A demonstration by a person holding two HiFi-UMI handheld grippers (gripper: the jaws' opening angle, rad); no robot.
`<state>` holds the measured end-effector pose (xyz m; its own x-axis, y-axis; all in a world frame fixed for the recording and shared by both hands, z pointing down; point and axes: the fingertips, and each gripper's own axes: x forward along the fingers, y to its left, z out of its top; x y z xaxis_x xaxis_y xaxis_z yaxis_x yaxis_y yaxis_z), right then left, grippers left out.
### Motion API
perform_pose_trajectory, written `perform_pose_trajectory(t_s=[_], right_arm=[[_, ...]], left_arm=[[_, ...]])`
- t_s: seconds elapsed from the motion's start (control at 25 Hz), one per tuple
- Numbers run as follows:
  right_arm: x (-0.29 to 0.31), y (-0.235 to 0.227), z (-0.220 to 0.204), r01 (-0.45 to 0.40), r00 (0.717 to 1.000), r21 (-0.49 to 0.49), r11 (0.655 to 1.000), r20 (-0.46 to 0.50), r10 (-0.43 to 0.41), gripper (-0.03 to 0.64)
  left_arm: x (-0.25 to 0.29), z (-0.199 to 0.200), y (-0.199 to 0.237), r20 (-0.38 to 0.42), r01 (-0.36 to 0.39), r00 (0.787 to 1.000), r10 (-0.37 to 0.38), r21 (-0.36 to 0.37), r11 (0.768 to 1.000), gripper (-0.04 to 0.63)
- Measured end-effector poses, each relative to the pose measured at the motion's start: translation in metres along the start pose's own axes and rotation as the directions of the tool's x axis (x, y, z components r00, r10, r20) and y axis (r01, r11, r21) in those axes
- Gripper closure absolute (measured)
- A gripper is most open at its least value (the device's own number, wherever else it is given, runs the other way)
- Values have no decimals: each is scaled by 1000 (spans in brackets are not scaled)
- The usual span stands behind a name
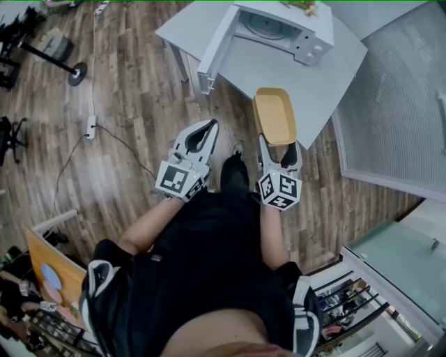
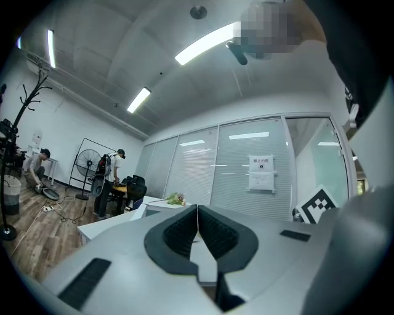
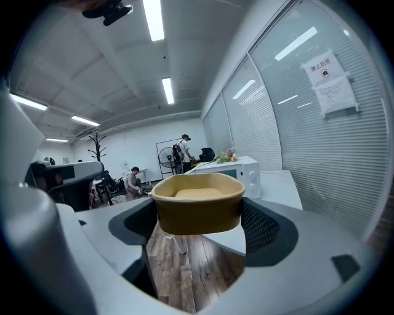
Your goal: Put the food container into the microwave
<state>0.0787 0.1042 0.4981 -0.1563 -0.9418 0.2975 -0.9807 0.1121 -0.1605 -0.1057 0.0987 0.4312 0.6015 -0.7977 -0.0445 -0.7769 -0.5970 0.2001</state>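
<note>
A tan food container (image 1: 274,115) (image 3: 197,209) is held in the air by my right gripper (image 1: 279,148) (image 3: 198,224), whose jaws are shut on its near end. It hangs over the front edge of the white table (image 1: 293,80). The white microwave (image 1: 268,29) (image 3: 239,171) stands at the table's far side with its door (image 1: 214,50) swung open to the left. My left gripper (image 1: 203,134) (image 2: 197,231) is shut with nothing between its pads, held over the wooden floor left of the container.
A glass partition with blinds (image 1: 401,111) runs along the right. A cable and power strip (image 1: 90,127) lie on the floor at left. People (image 2: 111,175) and a standing fan (image 2: 85,166) are far off. A green bundle (image 1: 301,5) lies on the microwave.
</note>
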Motion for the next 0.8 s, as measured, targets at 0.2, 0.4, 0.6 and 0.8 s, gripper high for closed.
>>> perform_pose_trajectory(t_s=[0.2,0.4,0.6,0.8], right_arm=[[76,-35,22,-50,999,-14,999,-8,50,176],[149,-69,53,-103,995,-43,994,-20,102,175],[223,-97,52,-145,987,-63,987,-74,140,175],[304,-115,40,-147,984,-83,986,-118,136,175]], left_arm=[[74,2,18,14,-36,999,36,11,999,572],[148,14,30,31,-82,996,81,17,997,572],[201,14,36,26,-115,993,114,37,993,572],[240,7,55,22,-157,987,157,15,987,572]])
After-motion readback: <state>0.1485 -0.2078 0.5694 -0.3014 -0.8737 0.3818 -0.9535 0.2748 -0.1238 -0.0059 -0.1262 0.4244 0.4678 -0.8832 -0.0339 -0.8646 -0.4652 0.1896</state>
